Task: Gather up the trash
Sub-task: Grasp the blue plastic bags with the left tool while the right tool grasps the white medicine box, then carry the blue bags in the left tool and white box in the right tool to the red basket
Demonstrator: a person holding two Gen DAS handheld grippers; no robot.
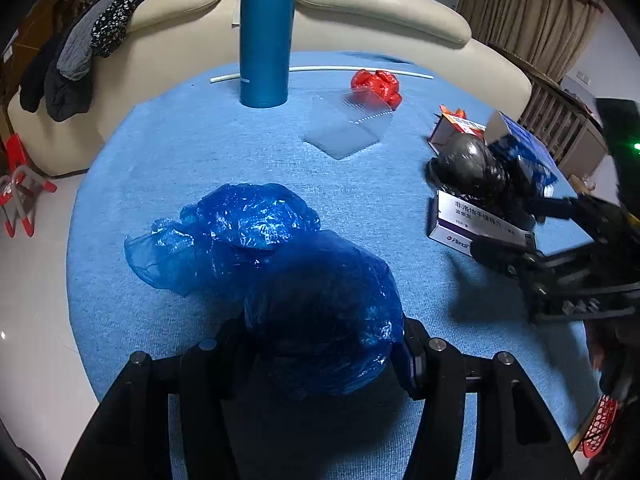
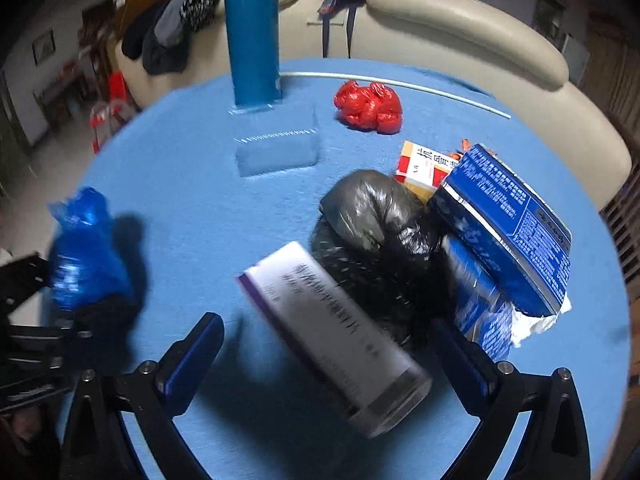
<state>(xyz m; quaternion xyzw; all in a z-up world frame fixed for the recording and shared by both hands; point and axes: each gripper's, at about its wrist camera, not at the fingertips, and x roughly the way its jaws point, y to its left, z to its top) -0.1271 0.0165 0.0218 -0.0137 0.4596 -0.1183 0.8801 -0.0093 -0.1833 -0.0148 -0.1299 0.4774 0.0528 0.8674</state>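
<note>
Blue tablecloth (image 1: 192,152), crumpled blue bag (image 1: 320,312) (gripped) between left claw (image 1: 320,360) pads

Blue flask (image 1: 266,36) stands far on blue tablecloth (image 1: 192,148); cream sofa (image 1: 384,4) behind, clothes (image 1: 80,48) draped far left.

A home living room is showing here. A cream leather sofa (image 1: 380,4) is curving behind the round surface (image 1: 168,152) covered in blue cloth, with clothes (image 1: 80,48) hanging over its backrest. Heavy brown curtains (image 1: 532,8) are hanging at the right, beside a wooden railing (image 1: 560,120). A teal flask (image 1: 266,40) is standing on the surface among household litter: medicine boxes (image 2: 336,320) and crumpled plastic bags (image 2: 370,108). A framed picture (image 2: 43,46) is hanging on the far wall.
</note>
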